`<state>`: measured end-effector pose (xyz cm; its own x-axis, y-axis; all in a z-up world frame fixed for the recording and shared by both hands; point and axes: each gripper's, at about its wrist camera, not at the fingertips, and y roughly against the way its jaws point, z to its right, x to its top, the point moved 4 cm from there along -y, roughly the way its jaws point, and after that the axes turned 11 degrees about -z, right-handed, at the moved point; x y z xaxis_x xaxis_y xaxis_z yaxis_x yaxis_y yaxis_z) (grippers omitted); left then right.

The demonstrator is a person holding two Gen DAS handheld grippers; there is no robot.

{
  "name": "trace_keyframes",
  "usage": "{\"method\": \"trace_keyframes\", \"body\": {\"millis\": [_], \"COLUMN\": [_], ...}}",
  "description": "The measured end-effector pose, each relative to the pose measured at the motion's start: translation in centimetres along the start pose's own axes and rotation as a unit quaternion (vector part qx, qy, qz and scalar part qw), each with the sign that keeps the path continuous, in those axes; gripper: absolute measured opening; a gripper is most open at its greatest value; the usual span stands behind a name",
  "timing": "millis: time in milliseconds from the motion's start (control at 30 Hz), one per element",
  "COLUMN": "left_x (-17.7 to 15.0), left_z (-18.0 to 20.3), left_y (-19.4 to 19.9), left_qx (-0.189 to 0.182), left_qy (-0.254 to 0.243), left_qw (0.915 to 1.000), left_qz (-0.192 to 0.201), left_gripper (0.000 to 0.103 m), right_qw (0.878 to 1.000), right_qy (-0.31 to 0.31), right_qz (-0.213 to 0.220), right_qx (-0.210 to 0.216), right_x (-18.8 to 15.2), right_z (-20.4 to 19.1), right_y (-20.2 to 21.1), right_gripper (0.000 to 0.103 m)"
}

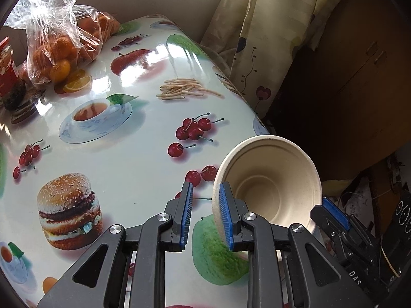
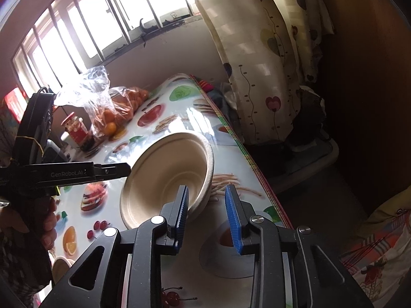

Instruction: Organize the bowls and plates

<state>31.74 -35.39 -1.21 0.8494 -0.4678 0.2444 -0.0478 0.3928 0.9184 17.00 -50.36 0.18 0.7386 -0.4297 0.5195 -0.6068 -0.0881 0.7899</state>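
One beige paper bowl [image 1: 272, 179] is tilted on its side near the right edge of the table [image 1: 133, 154], its mouth toward the left wrist camera. My left gripper [image 1: 205, 187] straddles the bowl's left rim. Its right pad lies inside the bowl and its left pad stands clear of the wall, so it is open. In the right wrist view my right gripper [image 2: 206, 188] straddles the near rim of the bowl [image 2: 164, 177]. Its left pad is inside the bowl and a gap shows at the right pad, so it is open too. One of the right gripper's fingers [image 1: 334, 211] shows beside the bowl.
A clear bag of oranges [image 1: 59, 46] and a red jar [image 1: 6, 69] stand at the table's far left. A patterned curtain [image 1: 257, 38] hangs past the right table edge [image 2: 257, 172]. A hand [image 2: 48, 220] holds the left gripper's handle. Barred windows fill the back wall.
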Motion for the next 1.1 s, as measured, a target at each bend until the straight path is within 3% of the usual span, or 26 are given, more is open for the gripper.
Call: {"method": "trace_keyframes", "body": {"millis": [300,567,1100], "left_x": [-0.06,-0.12,-0.47], "left_z": [0.03,0.27,0.27], "left_y": [-0.13,-0.14,0.23], "left_qx": [-0.011,-0.016,-0.024], "left_qy": [0.001,-0.002,0.005], "left_qw": [0.9999,0.9999,0.9997], "left_qz": [-0.003,-0.002,-0.003], "left_gripper": [0.013,0.006,0.006], "right_qw": [1.0,1.0,1.0], "right_qy": [0.007,-0.001,-0.014], "right_qz": [-0.001,-0.002,-0.003], "right_qx": [0.008,0.011,0.004], "right_x": [0.26,0.31,0.37], "right_z": [-0.6,-0.48,-0.19], "right_y": [-0.21,-0.24,-0.36], "right_gripper": [0.016,0.015,0.015]}}
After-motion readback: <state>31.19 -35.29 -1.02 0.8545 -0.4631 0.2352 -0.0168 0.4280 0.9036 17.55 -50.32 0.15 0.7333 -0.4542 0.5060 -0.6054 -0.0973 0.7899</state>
